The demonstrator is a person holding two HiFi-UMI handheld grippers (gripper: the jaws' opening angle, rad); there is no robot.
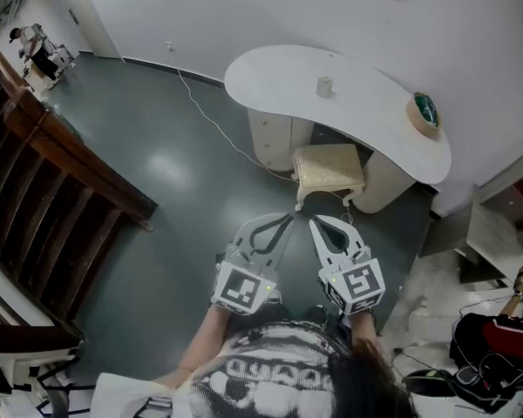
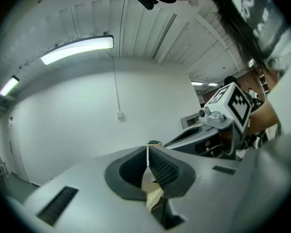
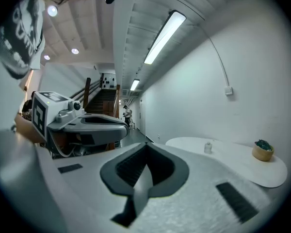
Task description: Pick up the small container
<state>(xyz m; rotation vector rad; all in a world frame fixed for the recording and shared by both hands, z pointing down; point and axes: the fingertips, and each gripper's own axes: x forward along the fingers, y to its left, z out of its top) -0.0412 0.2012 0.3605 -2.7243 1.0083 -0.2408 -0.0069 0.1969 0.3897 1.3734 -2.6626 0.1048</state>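
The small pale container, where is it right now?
In the head view the small translucent container stands near the middle of the white curved table, with a tan round pot to its right.

The left gripper (image 2: 148, 149) has its two jaws pressed together, with nothing between the dark ribbed pads (image 2: 162, 169). Right past the jaws' tip sits a little round thing with a green top (image 2: 154, 142). Under the pads, something cream-coloured (image 2: 153, 196) peeks through a gap. To the right of the jaws is the right gripper (image 2: 170, 142) with its black-and-white cube (image 2: 235, 103). Far above the jaws a long lamp (image 2: 77, 50) glows on the ceiling, and a thin cable (image 2: 116, 89) runs down the white wall (image 2: 77, 125) to a small box (image 2: 120, 114).
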